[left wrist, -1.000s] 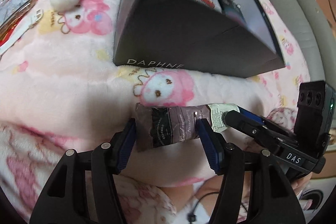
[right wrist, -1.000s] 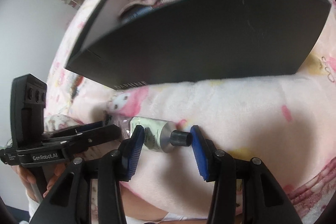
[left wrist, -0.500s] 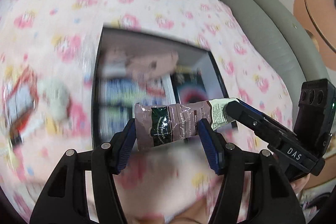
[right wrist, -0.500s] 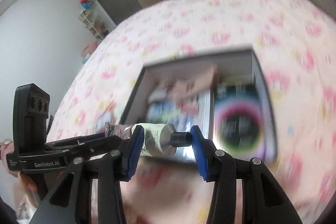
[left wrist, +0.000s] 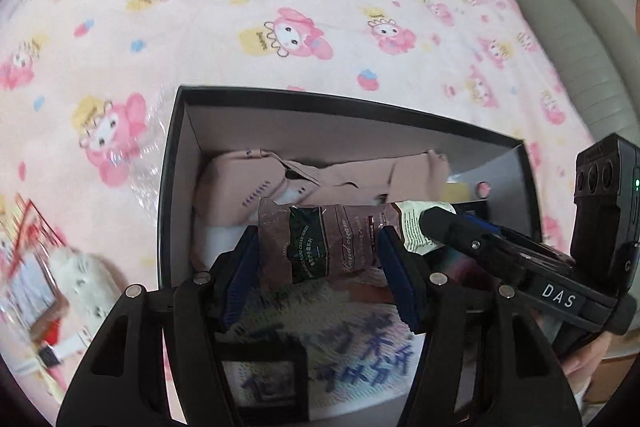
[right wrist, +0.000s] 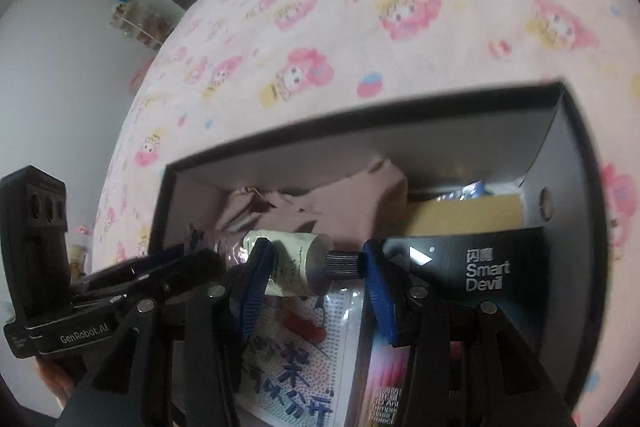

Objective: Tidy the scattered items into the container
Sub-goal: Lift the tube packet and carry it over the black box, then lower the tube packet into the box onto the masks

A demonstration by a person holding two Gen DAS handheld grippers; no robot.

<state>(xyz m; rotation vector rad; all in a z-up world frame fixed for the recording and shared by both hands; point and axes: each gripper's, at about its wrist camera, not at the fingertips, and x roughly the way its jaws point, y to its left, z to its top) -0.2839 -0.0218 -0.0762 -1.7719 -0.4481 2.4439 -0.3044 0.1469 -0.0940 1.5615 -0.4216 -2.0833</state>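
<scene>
Both grippers hold one hand cream tube [left wrist: 328,243] level over the open black box [left wrist: 320,107]. My left gripper [left wrist: 320,255] is shut on the tube's brown crimped end. My right gripper [right wrist: 312,267] is shut on its cap end [right wrist: 316,263], the black cap against the right pad. The box [right wrist: 360,147] holds a pink cloth [left wrist: 320,179], a white patterned packet [right wrist: 296,347] and a black "Smart Devil" carton [right wrist: 480,271].
The box sits on a pink cartoon-print blanket [left wrist: 280,7]. A white plush toy [left wrist: 86,287] and a red-framed packet [left wrist: 32,267] lie left of the box. A grey padded edge [left wrist: 568,27] runs at the right.
Both grippers lifted the tube from the blanket in front of the box and carried it over the open box. The view now looks down into it.
</scene>
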